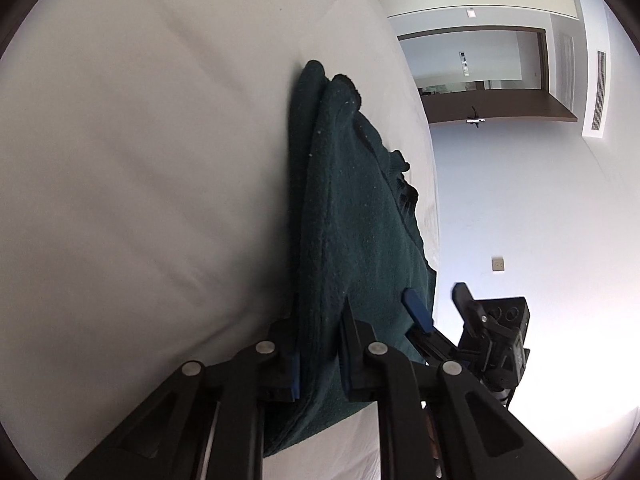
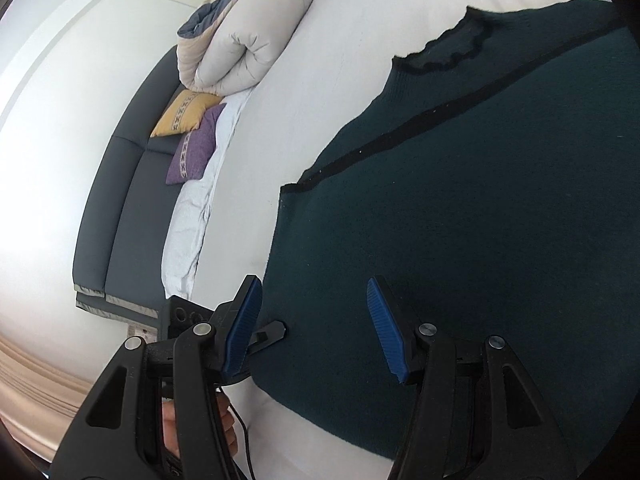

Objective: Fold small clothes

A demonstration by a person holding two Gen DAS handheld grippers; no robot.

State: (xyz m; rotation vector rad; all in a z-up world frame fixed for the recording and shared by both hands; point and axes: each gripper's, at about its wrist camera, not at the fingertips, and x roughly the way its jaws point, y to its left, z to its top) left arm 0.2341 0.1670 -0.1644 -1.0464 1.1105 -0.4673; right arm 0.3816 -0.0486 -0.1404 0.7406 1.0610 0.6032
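A dark green knit garment (image 2: pixel 460 208) with black trim lies spread on the white bed (image 2: pixel 320 80). In the left wrist view its edge (image 1: pixel 352 216) is doubled over and pinched between my left gripper's (image 1: pixel 318 344) fingers, which are shut on it. My right gripper (image 2: pixel 314 320) is open, its blue-padded fingers (image 2: pixel 386 328) spread just above the garment's near edge, holding nothing. The right gripper also shows in the left wrist view (image 1: pixel 436 304), open beside the garment. The left gripper's fingertip shows at the garment's edge in the right wrist view (image 2: pixel 272 330).
A rolled duvet (image 2: pixel 244 36), a yellow cushion (image 2: pixel 186 114) and a purple cushion (image 2: pixel 194 148) lie at the head of the bed by a dark grey headboard (image 2: pixel 120 216). A white wall and a doorway (image 1: pixel 480 68) stand beyond the bed.
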